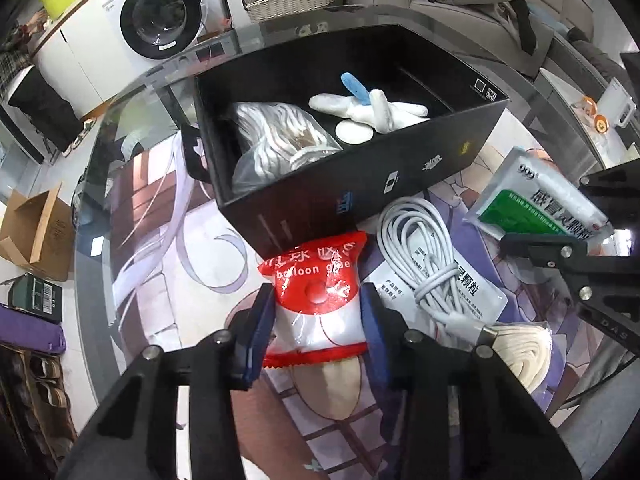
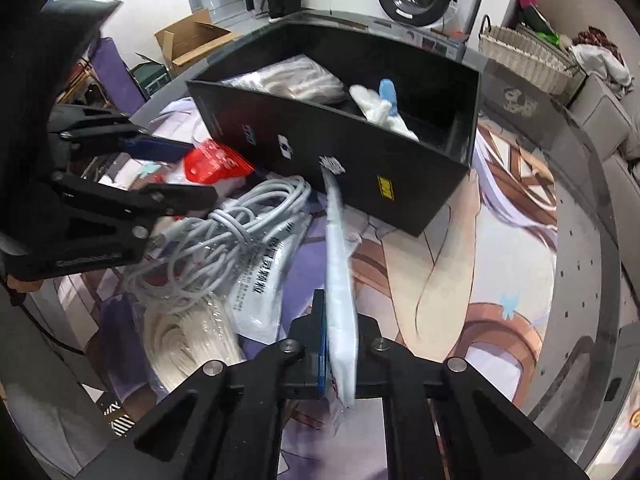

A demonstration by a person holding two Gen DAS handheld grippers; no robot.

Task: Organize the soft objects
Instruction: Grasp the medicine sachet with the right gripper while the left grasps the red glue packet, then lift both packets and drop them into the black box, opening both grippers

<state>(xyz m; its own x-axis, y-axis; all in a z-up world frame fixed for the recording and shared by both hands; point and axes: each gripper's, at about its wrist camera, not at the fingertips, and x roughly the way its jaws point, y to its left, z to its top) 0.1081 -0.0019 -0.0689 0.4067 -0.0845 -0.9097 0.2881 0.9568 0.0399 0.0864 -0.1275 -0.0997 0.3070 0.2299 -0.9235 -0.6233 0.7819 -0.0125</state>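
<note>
L gripper (image 1: 318, 322) is clamping the red-and-white balloon glue packet (image 1: 316, 280), blue pads pressing both sides at its middle, prob. so the floppy bag is carried w/o folding. Packet is sitting just in front of the black box (image 1: 360, 184), near its front wall, so only a short lift over the wall is needed.

R gripper (image 2: 340, 354) is clenched on the white-green medicine sachet (image 2: 340, 264), pinching it at one end so it is standing edge-on & pointing toward the box, apart from the table mat.

Box is already holding a bagged white rope bundle (image 1: 276, 140), a white plush toy (image 1: 368, 106) w/ a blue piece, & a round pad.

Not yet sorted on the mat: coiled white cable (image 1: 420, 248) lying on a second sachet (image 1: 476, 288), & a cream rope coil (image 1: 524, 348) beside them.

Judging by this, both hands are mid-pickup; next is likely dropping both packets into the box.
</note>
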